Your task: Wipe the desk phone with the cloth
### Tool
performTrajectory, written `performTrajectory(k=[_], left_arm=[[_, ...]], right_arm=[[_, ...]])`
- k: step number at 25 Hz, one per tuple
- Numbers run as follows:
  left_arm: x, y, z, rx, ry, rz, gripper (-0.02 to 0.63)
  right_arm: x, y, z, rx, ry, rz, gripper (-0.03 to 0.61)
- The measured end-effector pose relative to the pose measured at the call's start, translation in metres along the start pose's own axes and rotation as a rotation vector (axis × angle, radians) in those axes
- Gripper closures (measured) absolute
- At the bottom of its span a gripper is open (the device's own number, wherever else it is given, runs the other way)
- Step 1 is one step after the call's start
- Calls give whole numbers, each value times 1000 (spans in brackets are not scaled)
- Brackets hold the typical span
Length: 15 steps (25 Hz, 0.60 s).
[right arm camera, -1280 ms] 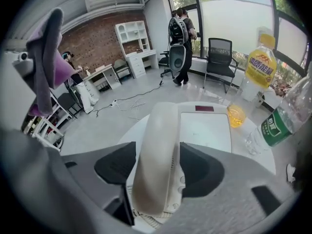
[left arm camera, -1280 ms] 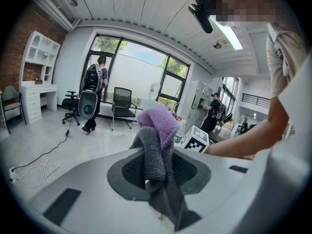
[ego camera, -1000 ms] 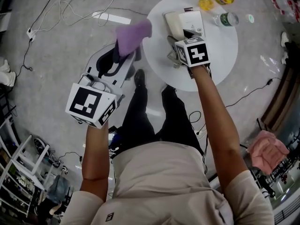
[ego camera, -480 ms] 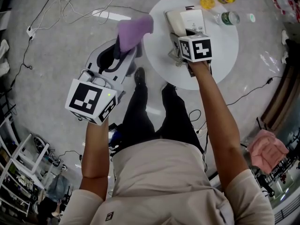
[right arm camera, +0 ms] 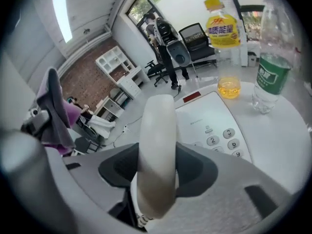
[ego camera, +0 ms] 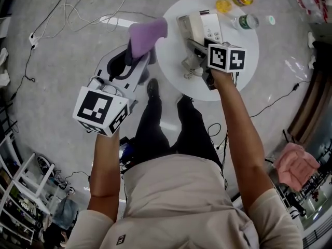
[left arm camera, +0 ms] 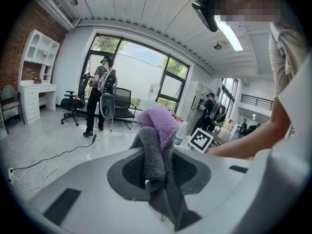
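Bright daylight from big windows point(left arm camera: 131, 77); both gripper views bulge at dark edges, near parts blurred.

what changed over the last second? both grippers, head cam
The right gripper swung its marker cube to the right and closed on the cream plastic handset of the white desk phone. Whether the handset has left its cradle isn't clear. Unchanged: the left gripper holds the purple fleece cloth up beside the round white table.
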<state>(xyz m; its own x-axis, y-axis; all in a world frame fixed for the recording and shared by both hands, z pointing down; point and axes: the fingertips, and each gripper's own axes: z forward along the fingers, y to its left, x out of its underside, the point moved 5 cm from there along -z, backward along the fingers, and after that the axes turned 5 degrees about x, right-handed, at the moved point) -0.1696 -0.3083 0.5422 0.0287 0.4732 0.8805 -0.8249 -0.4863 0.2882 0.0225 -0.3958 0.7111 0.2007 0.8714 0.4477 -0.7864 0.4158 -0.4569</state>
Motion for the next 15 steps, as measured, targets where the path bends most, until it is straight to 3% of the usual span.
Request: performTrajectory(k=[8,15], left_arm=[[-10,-5,11,21,2,8,517],[-18,-16,26,49,6,6,517]], right_arm=[[-16,10,-39,-265,-122,266,376],[-18,37,-75,-576,-188,383,376]])
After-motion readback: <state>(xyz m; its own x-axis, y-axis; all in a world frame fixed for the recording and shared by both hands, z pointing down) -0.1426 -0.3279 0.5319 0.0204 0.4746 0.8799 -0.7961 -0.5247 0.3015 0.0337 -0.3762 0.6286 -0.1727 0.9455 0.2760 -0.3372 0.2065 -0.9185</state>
